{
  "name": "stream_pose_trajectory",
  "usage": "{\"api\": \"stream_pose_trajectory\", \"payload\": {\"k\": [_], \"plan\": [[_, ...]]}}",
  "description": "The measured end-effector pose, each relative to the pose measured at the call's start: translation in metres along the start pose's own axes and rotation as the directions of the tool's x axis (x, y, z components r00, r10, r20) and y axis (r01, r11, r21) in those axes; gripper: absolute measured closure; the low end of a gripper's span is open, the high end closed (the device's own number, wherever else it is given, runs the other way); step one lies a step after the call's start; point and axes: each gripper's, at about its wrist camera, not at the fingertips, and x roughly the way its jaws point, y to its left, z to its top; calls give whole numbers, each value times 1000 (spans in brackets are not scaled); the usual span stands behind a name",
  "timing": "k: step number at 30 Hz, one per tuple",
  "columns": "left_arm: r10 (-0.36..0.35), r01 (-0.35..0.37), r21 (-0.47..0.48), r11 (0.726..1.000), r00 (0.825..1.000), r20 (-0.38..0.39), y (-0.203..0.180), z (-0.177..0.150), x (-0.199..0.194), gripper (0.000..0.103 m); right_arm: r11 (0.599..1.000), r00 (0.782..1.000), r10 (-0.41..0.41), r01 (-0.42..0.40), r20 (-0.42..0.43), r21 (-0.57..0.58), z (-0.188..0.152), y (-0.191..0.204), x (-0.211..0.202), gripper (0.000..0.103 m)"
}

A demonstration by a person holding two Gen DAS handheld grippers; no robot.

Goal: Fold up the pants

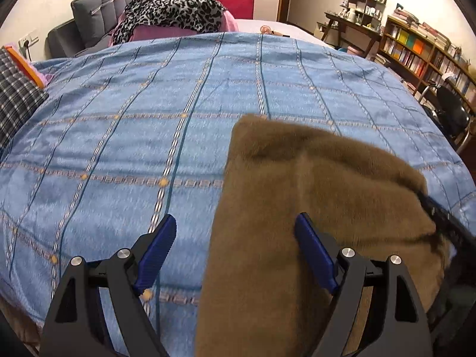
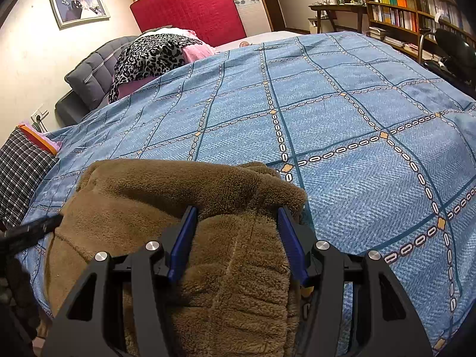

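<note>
The brown fleece pants (image 1: 312, 208) lie folded on the blue checked bedspread (image 1: 134, 119) at the bed's near edge. My left gripper (image 1: 236, 218) is open above them, its right finger over the fleece and its left finger over the bedspread. In the right wrist view the pants (image 2: 184, 196) show a doubled-over top layer and the gathered waistband near the camera. My right gripper (image 2: 238, 211) is open, its jaws straddling the fleece at the fold. The left gripper's black tip (image 2: 35, 226) shows at the pants' left side.
A plaid pillow (image 1: 15, 101) lies at the left edge of the bed. A leopard-print cloth (image 2: 151, 53) and pink bedding are piled by the grey headboard (image 1: 98, 9). Bookshelves (image 2: 401, 9), a desk and a black chair (image 2: 455, 50) stand to the right.
</note>
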Motion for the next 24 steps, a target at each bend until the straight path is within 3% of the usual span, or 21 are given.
{"api": "stream_pose_trajectory", "payload": {"k": [6, 13, 18, 24], "plan": [[-13, 13, -33, 999, 1000, -7, 14, -34, -11, 18, 1000, 1000, -1, 1, 0, -1, 0, -1, 0, 46], [-22, 21, -28, 999, 1000, -5, 19, -45, -17, 17, 1000, 1000, 6, -6, -9, 3, 1, -1, -2, 46], [-47, 46, -45, 998, 999, -20, 23, -37, -19, 18, 999, 1000, 2, -2, 5, 41, 5, -5, -21, 31], [-104, 100, -89, 991, 994, -41, 27, -14, -12, 18, 993, 999, 38, -38, -2, 111, -9, -29, -47, 28]]}}
